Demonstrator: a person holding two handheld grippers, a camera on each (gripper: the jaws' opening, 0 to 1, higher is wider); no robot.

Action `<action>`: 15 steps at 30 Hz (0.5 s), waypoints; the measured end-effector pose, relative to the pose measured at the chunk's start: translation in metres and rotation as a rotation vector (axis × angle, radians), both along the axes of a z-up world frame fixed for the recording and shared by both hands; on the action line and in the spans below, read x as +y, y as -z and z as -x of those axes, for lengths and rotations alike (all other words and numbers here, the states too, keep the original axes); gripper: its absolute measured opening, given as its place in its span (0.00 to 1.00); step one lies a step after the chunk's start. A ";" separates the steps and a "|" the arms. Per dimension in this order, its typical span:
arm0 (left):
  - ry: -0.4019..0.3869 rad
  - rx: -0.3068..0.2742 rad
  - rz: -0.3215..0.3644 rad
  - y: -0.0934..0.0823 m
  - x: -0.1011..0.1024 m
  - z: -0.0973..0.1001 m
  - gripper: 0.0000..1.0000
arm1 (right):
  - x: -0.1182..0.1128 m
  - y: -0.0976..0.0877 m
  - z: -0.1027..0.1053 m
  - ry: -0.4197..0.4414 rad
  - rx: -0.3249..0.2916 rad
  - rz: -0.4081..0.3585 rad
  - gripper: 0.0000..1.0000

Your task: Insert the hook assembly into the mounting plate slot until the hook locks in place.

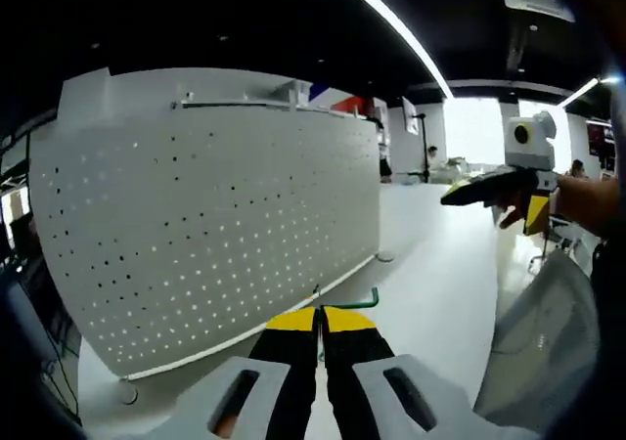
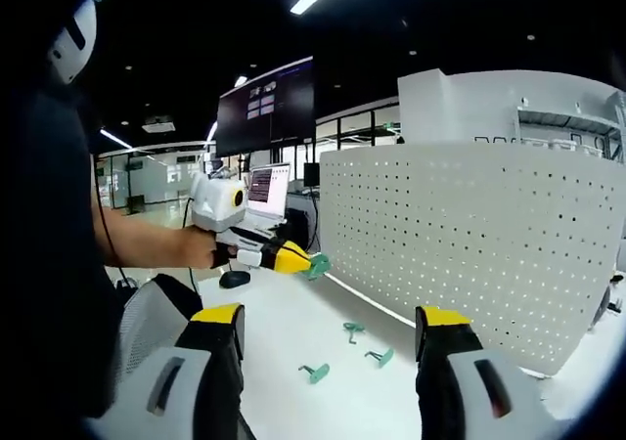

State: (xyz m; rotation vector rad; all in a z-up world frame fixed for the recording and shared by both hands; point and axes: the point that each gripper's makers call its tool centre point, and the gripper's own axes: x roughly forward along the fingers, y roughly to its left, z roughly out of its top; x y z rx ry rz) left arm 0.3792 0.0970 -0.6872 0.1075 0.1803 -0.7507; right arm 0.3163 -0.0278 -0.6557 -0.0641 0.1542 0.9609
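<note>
White perforated mounting plate stands upright on the desk; in the left gripper view my left gripper has its jaws clamped on a green hook, near the plate's lower edge; in the right gripper view my right gripper has its jaws apart, holding nothing; three green hooks lie on the desk between them at 12 o'clock.
</note>
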 end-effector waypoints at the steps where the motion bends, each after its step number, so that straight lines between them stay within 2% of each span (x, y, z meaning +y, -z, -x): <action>1: 0.004 0.000 0.015 -0.003 -0.002 0.003 0.01 | 0.001 -0.001 0.001 0.001 -0.001 -0.006 0.64; 8: 0.012 -0.039 0.062 -0.020 -0.015 0.014 0.01 | 0.012 -0.013 0.006 -0.002 -0.008 -0.060 0.49; 15: 0.018 -0.056 0.096 -0.027 -0.024 0.020 0.01 | 0.023 -0.016 0.005 0.016 0.056 -0.118 0.35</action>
